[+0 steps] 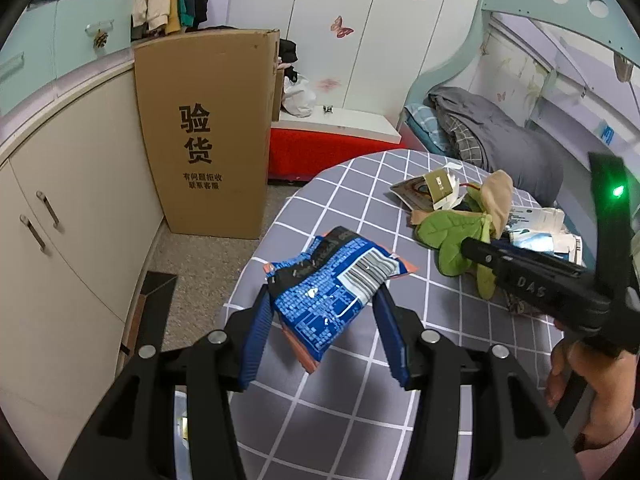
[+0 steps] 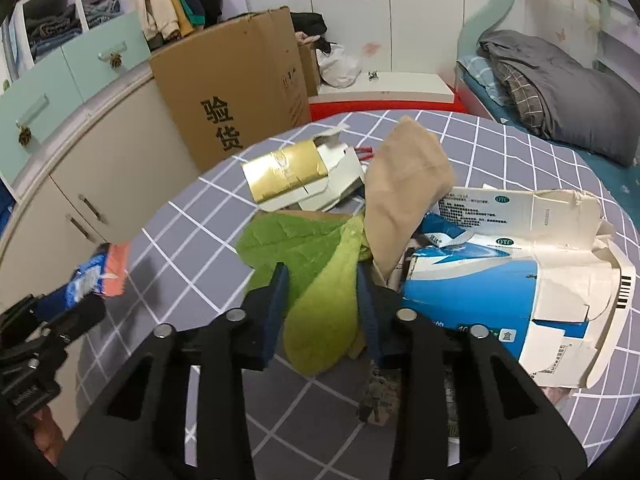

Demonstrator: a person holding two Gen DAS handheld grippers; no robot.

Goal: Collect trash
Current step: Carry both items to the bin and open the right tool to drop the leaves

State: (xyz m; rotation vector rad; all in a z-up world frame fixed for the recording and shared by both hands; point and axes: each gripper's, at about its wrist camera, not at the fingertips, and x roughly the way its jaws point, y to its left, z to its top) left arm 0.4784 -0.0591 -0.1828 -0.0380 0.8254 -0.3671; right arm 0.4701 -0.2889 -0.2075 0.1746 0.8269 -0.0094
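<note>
A crumpled blue snack wrapper [image 1: 328,292] with a barcode sits between the blue fingers of my left gripper [image 1: 323,294], which is shut on it above the grey checked bedsheet [image 1: 360,380]. The same wrapper [image 2: 94,276] shows at the left edge of the right wrist view. My right gripper [image 2: 322,276] is shut on a green leaf-shaped cloth [image 2: 324,304], whose pads press its sides. A beige fabric piece [image 2: 404,184] joins that cloth. From the left wrist view the right gripper [image 1: 468,246] reaches into the green cloth [image 1: 448,236] from the right.
A gold-and-white carton [image 2: 292,178] and a torn blue-and-white medicine box [image 2: 500,292] lie on the sheet by the cloth. A tall cardboard box [image 1: 204,132] stands against the cream cabinet [image 1: 80,208]. A grey quilt [image 1: 504,140] is bundled at the far end.
</note>
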